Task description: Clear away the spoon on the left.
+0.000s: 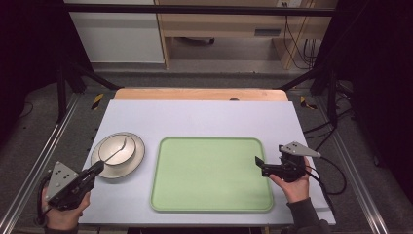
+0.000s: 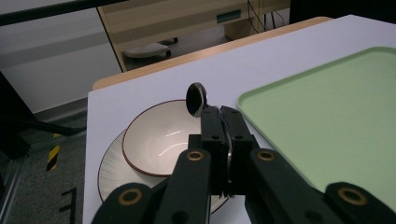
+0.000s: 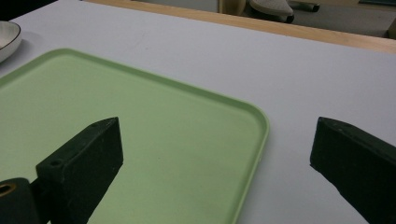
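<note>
Over the bowl (image 2: 161, 140), closed left fingers (image 2: 222, 114) pinch a shiny spoon (image 2: 196, 98); right fingers (image 3: 215, 158) gape empty.

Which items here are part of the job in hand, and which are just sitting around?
In the job: spoon, clamped in the left gripper over the bowl; plate under that bowl.
Lying about: green tray, bare, with the right gripper open at its edge.

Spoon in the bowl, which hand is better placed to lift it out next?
Left. The left gripper is already shut on the spoon over the bowl; the right gripper hangs open at the tray's far edge.
</note>
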{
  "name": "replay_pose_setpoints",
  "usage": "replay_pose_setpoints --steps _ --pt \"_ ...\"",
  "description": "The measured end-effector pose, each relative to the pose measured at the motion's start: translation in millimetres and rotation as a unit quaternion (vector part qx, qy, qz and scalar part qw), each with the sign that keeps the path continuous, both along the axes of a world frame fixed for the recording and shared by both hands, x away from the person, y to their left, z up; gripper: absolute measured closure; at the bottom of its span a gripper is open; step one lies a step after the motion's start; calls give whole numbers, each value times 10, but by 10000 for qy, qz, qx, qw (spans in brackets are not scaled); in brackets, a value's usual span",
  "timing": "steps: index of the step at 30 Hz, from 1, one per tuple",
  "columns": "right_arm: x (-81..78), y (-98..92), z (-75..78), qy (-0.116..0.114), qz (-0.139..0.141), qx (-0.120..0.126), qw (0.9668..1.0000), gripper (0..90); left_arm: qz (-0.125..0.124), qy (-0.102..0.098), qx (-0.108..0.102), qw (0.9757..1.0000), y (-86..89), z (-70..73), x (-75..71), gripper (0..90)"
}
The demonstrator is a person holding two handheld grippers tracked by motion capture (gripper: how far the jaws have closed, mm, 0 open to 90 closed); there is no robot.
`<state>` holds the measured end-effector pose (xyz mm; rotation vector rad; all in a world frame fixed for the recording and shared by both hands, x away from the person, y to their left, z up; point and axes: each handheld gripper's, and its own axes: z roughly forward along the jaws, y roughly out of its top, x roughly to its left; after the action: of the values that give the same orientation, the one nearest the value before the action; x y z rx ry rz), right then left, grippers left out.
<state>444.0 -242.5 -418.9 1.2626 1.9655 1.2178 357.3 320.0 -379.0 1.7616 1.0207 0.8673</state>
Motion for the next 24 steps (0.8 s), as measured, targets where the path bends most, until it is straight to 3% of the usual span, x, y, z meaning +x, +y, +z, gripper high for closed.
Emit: replay_pose_setpoints --steps 24 --pt "1 5 -1 5 5 -2 10000 32 -200 -126 0 9997 -115 43 -47 890"
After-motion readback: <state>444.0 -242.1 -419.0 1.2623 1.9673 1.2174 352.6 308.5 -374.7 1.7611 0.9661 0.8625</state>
